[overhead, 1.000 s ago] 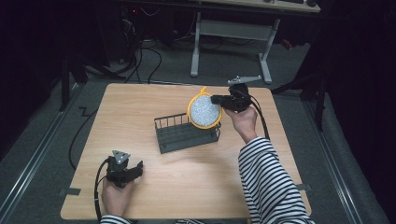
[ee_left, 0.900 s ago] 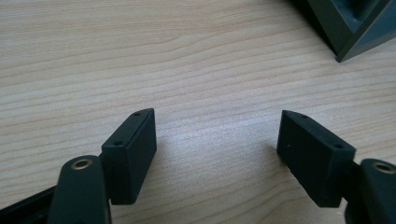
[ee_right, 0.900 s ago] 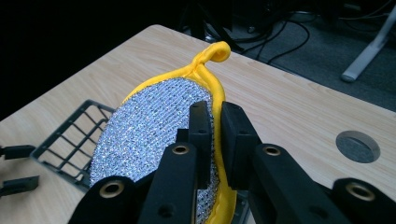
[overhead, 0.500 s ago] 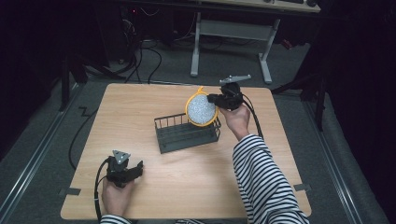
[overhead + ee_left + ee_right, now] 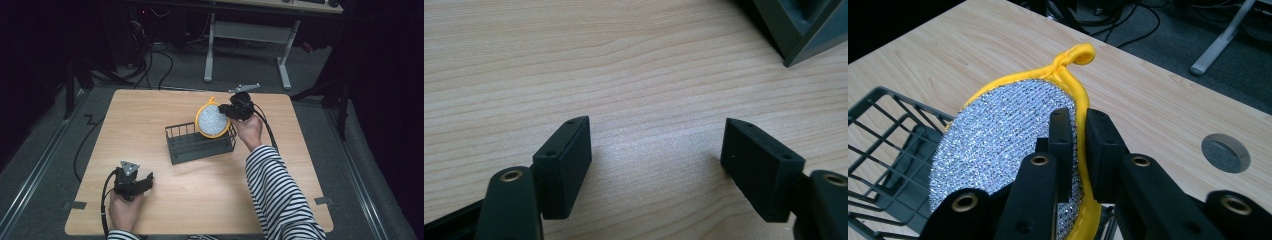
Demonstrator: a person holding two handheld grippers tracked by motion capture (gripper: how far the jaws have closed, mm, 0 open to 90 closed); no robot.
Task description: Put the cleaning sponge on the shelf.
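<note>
Left hand-held gripper: jaws wide, holding nothing, resting on the near bench.
Wire basket: mid-bench; nothing seen inside apart from the pad's lower edge.
Right hand-held gripper: clamped on the yellow-rimmed scouring pad.
Progress: pad upright at the basket's far corner, seemingly partly lowered in; release remains.

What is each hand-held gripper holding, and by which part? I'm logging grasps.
The right hand-held gripper pinches the round silver-mesh scouring pad by its yellow rim. The left hand-held gripper holds nothing.
</note>
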